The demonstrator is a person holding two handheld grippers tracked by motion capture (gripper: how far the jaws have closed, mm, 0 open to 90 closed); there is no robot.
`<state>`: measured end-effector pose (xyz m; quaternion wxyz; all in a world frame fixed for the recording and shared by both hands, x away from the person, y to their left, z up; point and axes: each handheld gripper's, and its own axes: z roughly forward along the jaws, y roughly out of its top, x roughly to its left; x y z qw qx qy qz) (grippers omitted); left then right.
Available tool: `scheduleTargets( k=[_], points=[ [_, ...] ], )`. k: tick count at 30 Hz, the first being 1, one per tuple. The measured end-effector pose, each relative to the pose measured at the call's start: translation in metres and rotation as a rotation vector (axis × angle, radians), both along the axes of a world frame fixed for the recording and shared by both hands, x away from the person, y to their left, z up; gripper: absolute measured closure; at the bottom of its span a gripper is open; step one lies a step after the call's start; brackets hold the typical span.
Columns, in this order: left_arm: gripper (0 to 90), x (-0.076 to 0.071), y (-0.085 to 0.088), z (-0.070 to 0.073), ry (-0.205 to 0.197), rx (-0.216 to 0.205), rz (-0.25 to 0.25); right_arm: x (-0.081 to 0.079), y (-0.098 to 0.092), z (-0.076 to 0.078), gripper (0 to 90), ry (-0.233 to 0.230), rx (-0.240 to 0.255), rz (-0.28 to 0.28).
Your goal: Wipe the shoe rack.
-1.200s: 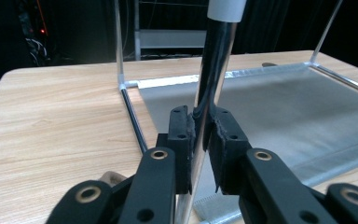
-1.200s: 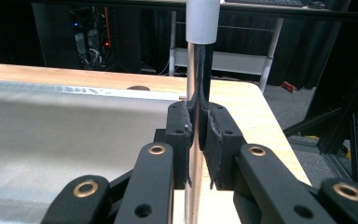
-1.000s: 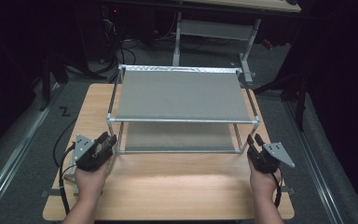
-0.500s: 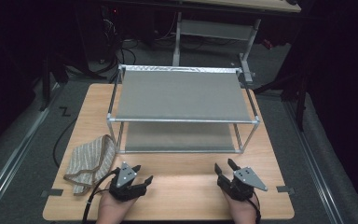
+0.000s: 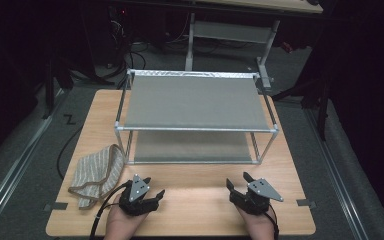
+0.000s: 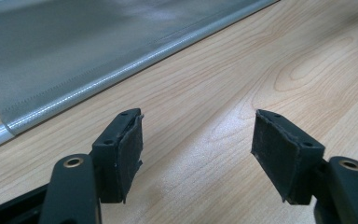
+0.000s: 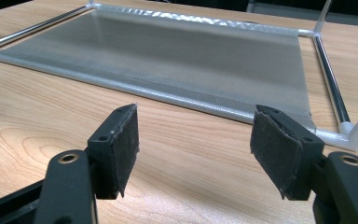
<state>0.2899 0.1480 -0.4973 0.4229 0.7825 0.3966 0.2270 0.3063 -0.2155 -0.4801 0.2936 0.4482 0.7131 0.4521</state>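
Now both my grippers rest low over the wooden table (image 5: 190,210), near its front edge. My left gripper (image 5: 147,194) sits just right of the striped cloth (image 5: 97,172), which lies crumpled on the table's front left corner beside the leg of the two-tier shelf rack (image 5: 192,102). Its jaws have just been opening and stand wide, with bare wood between the pads (image 6: 130,149). My right gripper (image 5: 237,186) is well apart from it toward the front right, jaws likewise just opened wide and holding nothing. Ahead of it lies the rack's grey lower shelf (image 7: 177,60).
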Motion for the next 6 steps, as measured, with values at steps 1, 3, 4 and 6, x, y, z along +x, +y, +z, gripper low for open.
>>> scheduleTargets(
  k=[1, 3, 4, 6],
  points=[
    [33.6, 0.0003, 0.0006, 0.0003, 0.000, 0.000, -0.001, -0.0001, 0.0002, -0.0004, 32.6, 0.001, -0.002, -0.001],
    [33.6, 0.0005, 0.0017, 0.0018, -0.002, -0.016, 0.002, -0.0008, 0.0001, -0.0009, 32.6, 0.003, -0.002, -0.002],
    [33.6, 0.0004, 0.0024, 0.0026, -0.001, -0.019, 0.001, -0.0011, -0.0001, -0.0009, 32.6, 0.002, -0.004, -0.006],
    [33.6, 0.0006, 0.0052, 0.0052, -0.014, -0.027, 0.008, -0.0014, -0.0007, -0.0003, 32.3, -0.001, -0.007, -0.008]
  ],
)
